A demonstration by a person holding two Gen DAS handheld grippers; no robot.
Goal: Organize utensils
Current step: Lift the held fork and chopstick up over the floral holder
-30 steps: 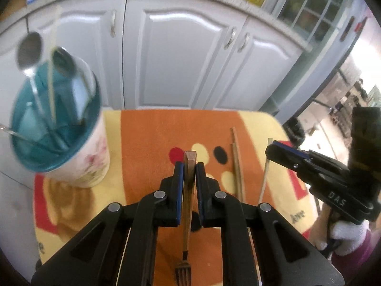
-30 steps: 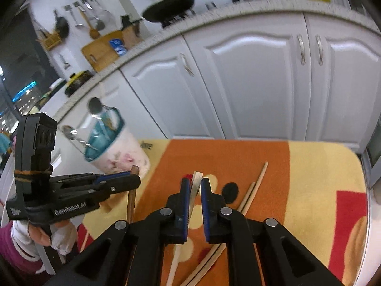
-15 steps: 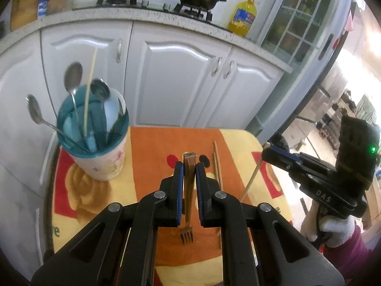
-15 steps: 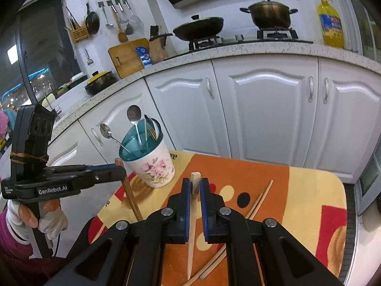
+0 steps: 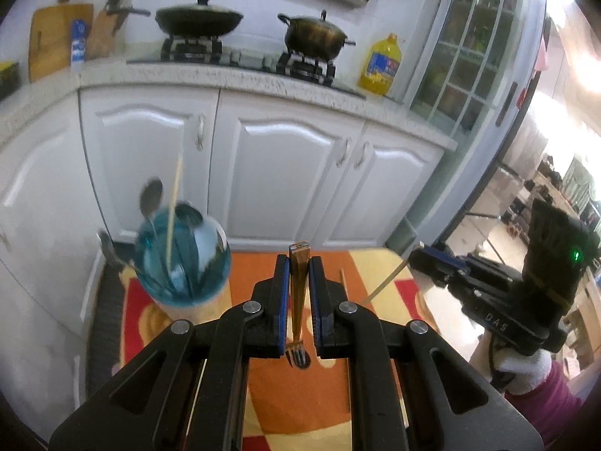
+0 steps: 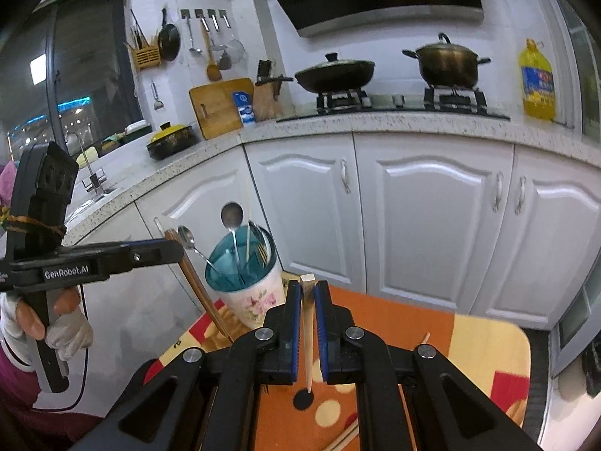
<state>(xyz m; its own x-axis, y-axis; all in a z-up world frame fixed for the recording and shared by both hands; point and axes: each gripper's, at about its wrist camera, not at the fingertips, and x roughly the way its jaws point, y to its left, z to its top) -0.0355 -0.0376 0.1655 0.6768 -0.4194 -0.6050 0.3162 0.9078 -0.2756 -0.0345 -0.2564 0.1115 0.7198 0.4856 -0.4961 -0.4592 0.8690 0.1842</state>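
My left gripper [image 5: 299, 263] is shut on a wooden-handled fork [image 5: 299, 295], whose tines hang down above the orange mat [image 5: 300, 398]. Left of it stands a floral cup [image 5: 191, 310] with a teal inside, holding spoons, a fork and a pale chopstick. In the right wrist view my right gripper [image 6: 308, 288] is shut on a pale chopstick [image 6: 308, 327], tip down, above the mat [image 6: 480, 345]. The cup [image 6: 251, 300] stands just left of and beyond it. Each gripper also shows in the other's view: left gripper [image 6: 169, 250], right gripper [image 5: 420, 259].
Loose chopsticks [image 6: 345, 438] lie on the mat at the lower right, one [image 5: 342, 282] beside my left fingers. White cabinet doors [image 6: 424, 218] stand close behind the small table. A person's gloved hand [image 6: 67, 330] holds the left gripper's handle.
Both grippers have risen off the mat with the fork and the chopstick still held. The views have tilted up, so the cup sits lower and the stove counter has come into sight.
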